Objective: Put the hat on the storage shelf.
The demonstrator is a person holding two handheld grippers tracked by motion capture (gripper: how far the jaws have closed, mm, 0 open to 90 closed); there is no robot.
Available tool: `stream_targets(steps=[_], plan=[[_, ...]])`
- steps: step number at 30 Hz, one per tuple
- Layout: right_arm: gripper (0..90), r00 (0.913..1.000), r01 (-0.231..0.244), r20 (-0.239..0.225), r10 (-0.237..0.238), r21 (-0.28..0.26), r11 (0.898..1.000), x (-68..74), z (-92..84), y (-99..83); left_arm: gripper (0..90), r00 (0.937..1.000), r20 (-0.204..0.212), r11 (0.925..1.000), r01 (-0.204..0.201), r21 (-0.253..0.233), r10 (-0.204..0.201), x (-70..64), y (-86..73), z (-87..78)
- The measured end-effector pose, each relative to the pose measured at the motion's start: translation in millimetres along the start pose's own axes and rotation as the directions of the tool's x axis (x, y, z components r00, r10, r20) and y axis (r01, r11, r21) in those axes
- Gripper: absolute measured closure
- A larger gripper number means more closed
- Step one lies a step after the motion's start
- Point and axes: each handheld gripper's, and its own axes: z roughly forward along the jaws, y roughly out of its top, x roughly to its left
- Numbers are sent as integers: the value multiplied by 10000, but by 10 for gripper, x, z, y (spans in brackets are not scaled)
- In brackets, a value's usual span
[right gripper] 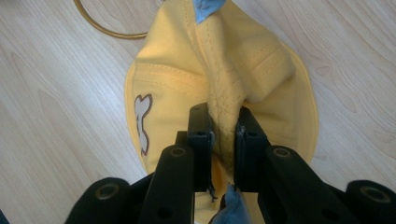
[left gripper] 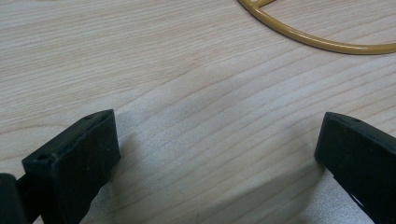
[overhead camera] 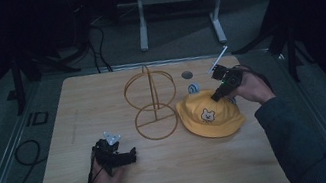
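Pinching a raised fold of the yellow bucket hat (right gripper: pixel 224 79) between its jaws, our right gripper (right gripper: pixel 223 140) is clamped on the crown, with the brim spread on the table (overhead camera: pixel 100 92) below it and the wire hat stand (overhead camera: pixel 152 101) just beyond. Our left gripper (left gripper: pixel 217 154) rests well apart, jaws spread over bare wood, grasping nothing.

The high view is dim and slightly soft; the surroundings of the wooden table (overhead camera: pixel 165 172) fall to near black. Both gripper views are bright and evenly lit, with sharp wood grain. The left gripper (left gripper: pixel 217 154) casts soft, pale shadows. The yellow hat (right gripper: pixel 224 70) shows crisp stitching without glare.
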Motion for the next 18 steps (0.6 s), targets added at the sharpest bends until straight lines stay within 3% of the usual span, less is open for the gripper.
stream_targets(steps=[18], plan=[[801, 9991, 382, 188, -381, -72, 9992, 87, -153, 88, 0, 10000, -4, 10000, 5, -16, -5, 0, 0, 1]])
